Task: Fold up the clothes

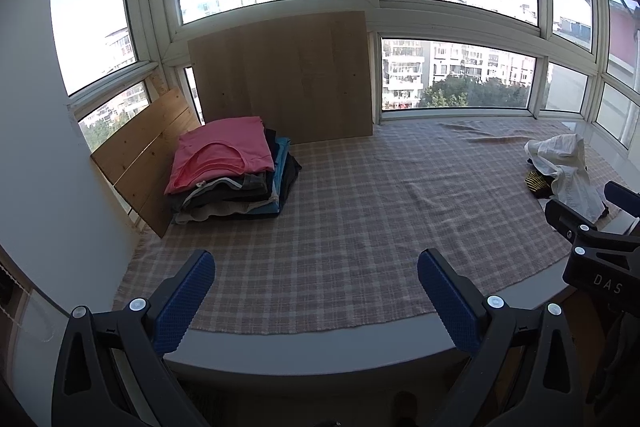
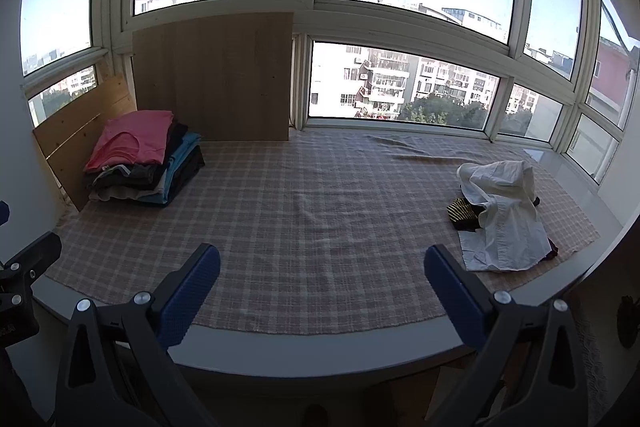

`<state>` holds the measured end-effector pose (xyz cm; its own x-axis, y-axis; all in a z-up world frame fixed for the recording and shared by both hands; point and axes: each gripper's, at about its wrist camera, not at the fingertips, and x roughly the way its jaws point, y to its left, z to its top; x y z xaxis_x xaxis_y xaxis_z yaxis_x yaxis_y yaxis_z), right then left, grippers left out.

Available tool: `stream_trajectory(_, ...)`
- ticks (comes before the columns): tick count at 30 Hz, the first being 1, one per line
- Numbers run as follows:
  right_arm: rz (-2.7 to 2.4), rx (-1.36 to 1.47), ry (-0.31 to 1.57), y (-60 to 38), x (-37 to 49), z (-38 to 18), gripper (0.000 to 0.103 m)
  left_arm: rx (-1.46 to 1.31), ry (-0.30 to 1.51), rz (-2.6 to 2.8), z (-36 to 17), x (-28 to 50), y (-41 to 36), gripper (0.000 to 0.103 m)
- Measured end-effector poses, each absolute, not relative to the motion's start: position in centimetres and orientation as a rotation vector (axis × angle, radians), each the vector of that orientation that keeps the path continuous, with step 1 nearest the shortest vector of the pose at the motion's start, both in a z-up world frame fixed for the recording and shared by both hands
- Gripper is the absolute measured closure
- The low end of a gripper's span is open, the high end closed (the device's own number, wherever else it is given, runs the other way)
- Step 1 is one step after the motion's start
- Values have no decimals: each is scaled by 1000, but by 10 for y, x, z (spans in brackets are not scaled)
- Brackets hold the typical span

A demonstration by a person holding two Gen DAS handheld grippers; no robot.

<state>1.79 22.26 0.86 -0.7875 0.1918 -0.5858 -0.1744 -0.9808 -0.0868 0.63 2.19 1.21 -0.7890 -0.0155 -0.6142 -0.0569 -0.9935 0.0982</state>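
Checked cloth point(image 2: 320, 211) over bay-window platform, folded stack point(image 2: 140, 163) far left, white shirt point(image 2: 504, 223) right, both tongs point(image 1: 316, 287) point(image 2: 322, 283) spread wide, empty

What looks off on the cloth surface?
Mostly tidy. The folded stack sits squared at the left, pink shirt on top. The white garment at the right is crumpled over a yellow-striped item, still unfolded. The checked cloth is rucked near the window. Both tools are open and hold nothing.
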Motion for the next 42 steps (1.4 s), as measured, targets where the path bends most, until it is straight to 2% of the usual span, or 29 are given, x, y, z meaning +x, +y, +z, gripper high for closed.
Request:
stream_trajectory(28,2731,-933,-31,235,-1,5,0,-1030,136,2851,1,-30,40,1)
stream_trajectory(36,2720,-984,-3,257,-29,-12,0,-1034,105,2834,-7,-73,68,1)
stream_trajectory(42,2753,-974,10,294,-74,-19,0,-899,-8,2896,-4,-115,89,1)
